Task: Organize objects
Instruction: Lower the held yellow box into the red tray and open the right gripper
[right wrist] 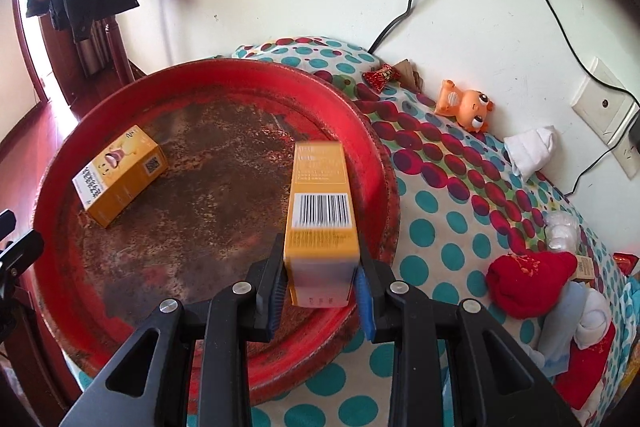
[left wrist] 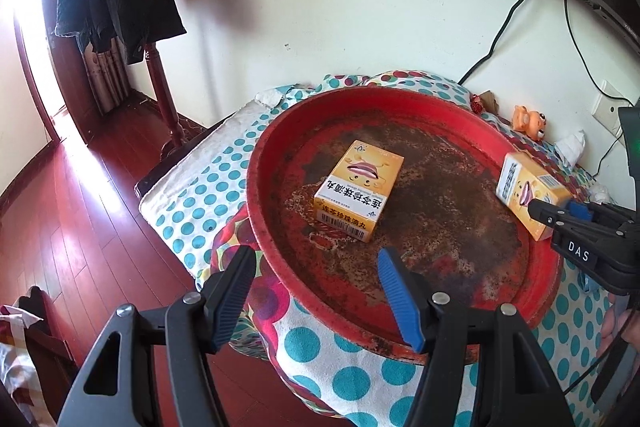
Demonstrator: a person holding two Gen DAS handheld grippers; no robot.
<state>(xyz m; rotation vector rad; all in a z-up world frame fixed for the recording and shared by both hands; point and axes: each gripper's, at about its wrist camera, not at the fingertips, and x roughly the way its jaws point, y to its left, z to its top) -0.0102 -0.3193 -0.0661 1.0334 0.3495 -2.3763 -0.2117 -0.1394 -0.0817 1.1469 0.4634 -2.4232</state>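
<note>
A round red tray (left wrist: 272, 163) with a worn, rusty floor sits on a polka-dot cloth. One yellow medicine box (left wrist: 358, 195) lies flat in the tray's middle; it also shows in the right wrist view (right wrist: 120, 173). My right gripper (right wrist: 320, 287) is shut on a second yellow box (right wrist: 320, 211) and holds it over the tray's right rim; the left wrist view shows that box (left wrist: 528, 195) too. My left gripper (left wrist: 316, 295) is open and empty above the tray's near rim.
An orange toy (right wrist: 468, 105), a red wrapped packet (right wrist: 380, 75), white socks (right wrist: 530, 151) and a red cloth bundle (right wrist: 532, 283) lie on the cloth right of the tray. Cables and a wall socket (right wrist: 604, 115) are behind. A coat rack (left wrist: 160, 83) stands left.
</note>
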